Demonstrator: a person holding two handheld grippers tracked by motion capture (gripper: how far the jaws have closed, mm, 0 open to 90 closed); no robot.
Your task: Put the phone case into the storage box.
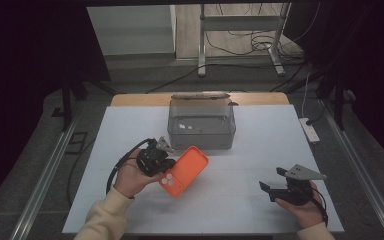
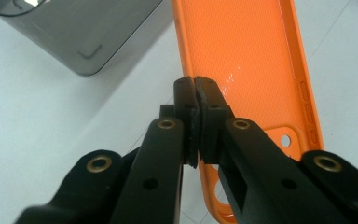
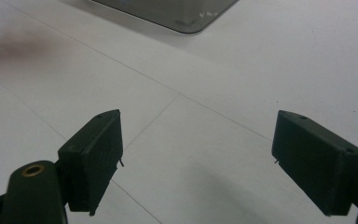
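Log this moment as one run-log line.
left gripper: shut on orange phone case | right gripper: open, empty | grey bin: behind case

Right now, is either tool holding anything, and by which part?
The left tool is shut on the orange phone case, pinching its side wall near the camera-cutout end. The right tool is open, holding nothing.

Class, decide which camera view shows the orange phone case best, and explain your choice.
The high view: the whole orange phone case shows, camera cutout included, held by the left gripper near the grey box. The left gripper view gives a cropped close-up of its inner face, its side wall pinched between the closed jaws.
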